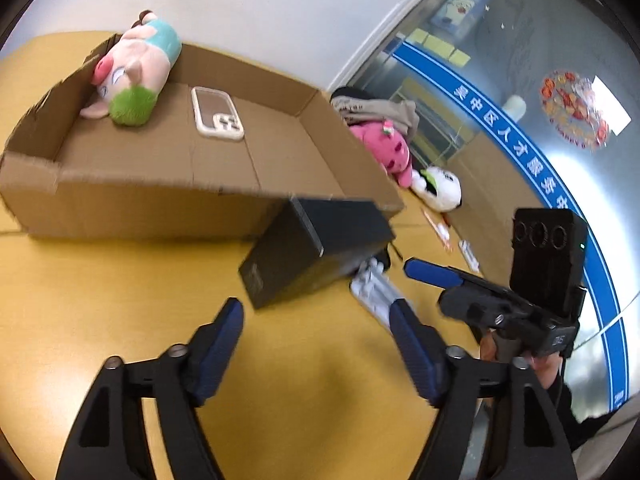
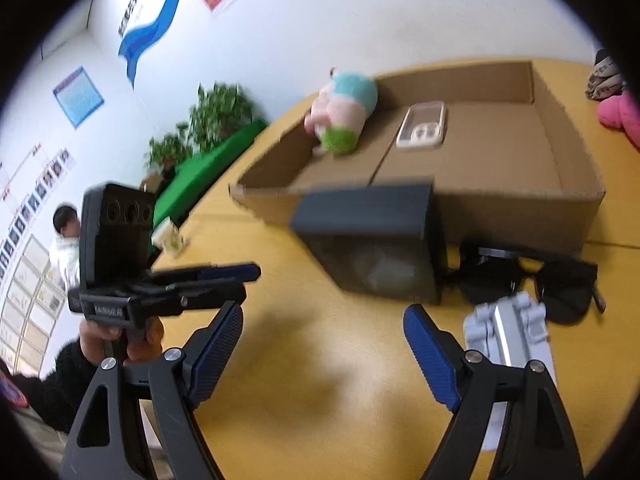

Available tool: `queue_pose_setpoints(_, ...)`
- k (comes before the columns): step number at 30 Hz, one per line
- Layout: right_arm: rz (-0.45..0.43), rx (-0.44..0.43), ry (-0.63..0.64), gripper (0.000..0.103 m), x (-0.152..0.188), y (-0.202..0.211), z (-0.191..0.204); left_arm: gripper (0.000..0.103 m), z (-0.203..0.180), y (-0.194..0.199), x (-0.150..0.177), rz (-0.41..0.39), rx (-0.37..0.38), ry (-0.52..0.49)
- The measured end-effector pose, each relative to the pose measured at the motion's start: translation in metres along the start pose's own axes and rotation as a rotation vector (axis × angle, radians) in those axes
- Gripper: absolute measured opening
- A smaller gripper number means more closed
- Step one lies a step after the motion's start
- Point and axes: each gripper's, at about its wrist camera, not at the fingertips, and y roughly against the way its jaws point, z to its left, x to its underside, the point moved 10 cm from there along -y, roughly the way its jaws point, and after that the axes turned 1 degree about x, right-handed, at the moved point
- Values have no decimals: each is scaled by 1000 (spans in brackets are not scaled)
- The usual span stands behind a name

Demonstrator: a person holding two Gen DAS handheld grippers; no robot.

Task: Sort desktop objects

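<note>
Both claws are wide open and hold nothing. The left claw (image 1: 316, 312) and right claw (image 2: 324, 316) hang above the yellow table (image 1: 120, 300). Just ahead sits a black box (image 1: 312, 248), touching neither claw. Behind it, the cardboard box (image 1: 132, 204) holds a phone (image 1: 216, 112) and a plush pig (image 1: 136, 72).

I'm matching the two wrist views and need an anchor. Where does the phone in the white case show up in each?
Left wrist: phone lies upper left on the box floor, right of the pig plush.
Right wrist: phone lies upper right of centre, again right of the plush.
Shared landmark: the cardboard box.
</note>
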Motion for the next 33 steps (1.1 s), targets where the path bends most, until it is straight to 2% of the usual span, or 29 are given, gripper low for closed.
queue_pose_setpoints(3,-87,17,-45,83,-23,7,-6,81,1,-15,-22,-15,65,55)
queue_pose_setpoints(6,-83,19,-101,83,-36,-5,-19,79,6,-33,-35,0,113,109)
queue_pose_setpoints(8,-92,1,-118,82,-40,-10,-21,73,7,-42,-37,18,116,126)
queue_pose_setpoints(9,-92,-6,-119,80,-40,-11,-20,73,8,-44,-37,21,94,114)
queue_pose_setpoints(11,-82,3,-91,79,-37,-12,-16,63,10,-44,-32,41,55,86)
queue_pose_setpoints(13,-57,-10,-62,79,-29,-11,-10,60,13,-37,-21,68,35,83)
queue_pose_setpoints(15,-13,-62,-23,79,-13,-8,6,56,10,-27,-6,87,11,32)
queue_pose_setpoints(18,44,-165,39,79,17,7,30,54,-2,-11,28,143,51,-42)
queue_pose_setpoints(19,49,-171,47,79,22,10,32,56,-2,-5,38,154,40,-60)
queue_pose_setpoints(21,43,-145,40,79,29,19,25,67,5,6,46,152,20,-64)
queue_pose_setpoints(22,39,-130,24,80,29,21,19,80,11,11,42,134,15,-47)
queue_pose_setpoints(23,33,-111,-9,80,26,20,11,87,17,16,34,109,14,-21)
queue_pose_setpoints(25,12,-72,-84,82,17,16,-3,91,27,20,13,67,12,38)
queue_pose_setpoints(26,1,-48,-125,83,10,12,-11,97,29,20,4,56,10,53)
queue_pose_setpoints(30,-33,-31,-243,86,-4,0,-24,101,35,4,-32,14,-37,96)
queue_pose_setpoints(32,-41,-25,-285,87,-3,-4,-28,101,33,-9,-39,49,-60,92)
queue_pose_setpoints(33,-34,-19,-299,87,0,-4,-31,101,29,-18,-42,68,-43,78)
